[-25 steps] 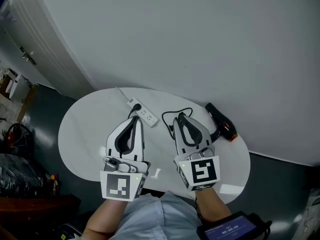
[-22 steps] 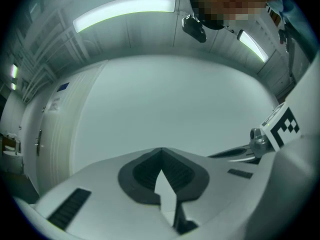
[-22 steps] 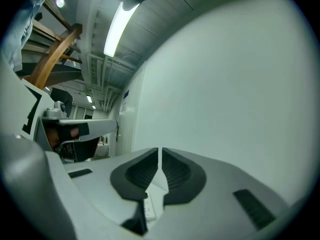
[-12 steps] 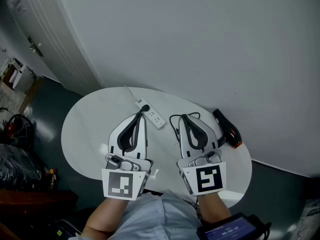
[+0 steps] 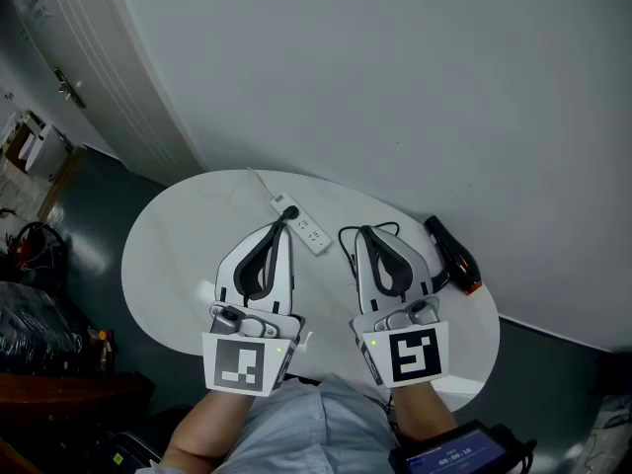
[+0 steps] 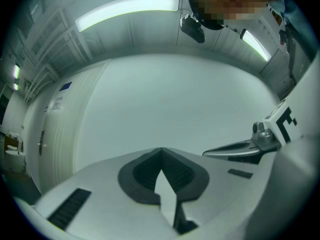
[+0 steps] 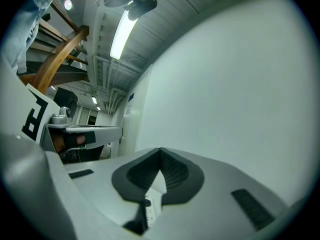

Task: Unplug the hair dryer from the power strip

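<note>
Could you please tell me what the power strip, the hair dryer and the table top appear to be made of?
Power strip: probably moulded white plastic, smooth, uniform. Hair dryer: likely black plastic with an orange end; finish too small to judge. Table: smooth white top with faint sheen; laminate or paint, unclear.
</note>
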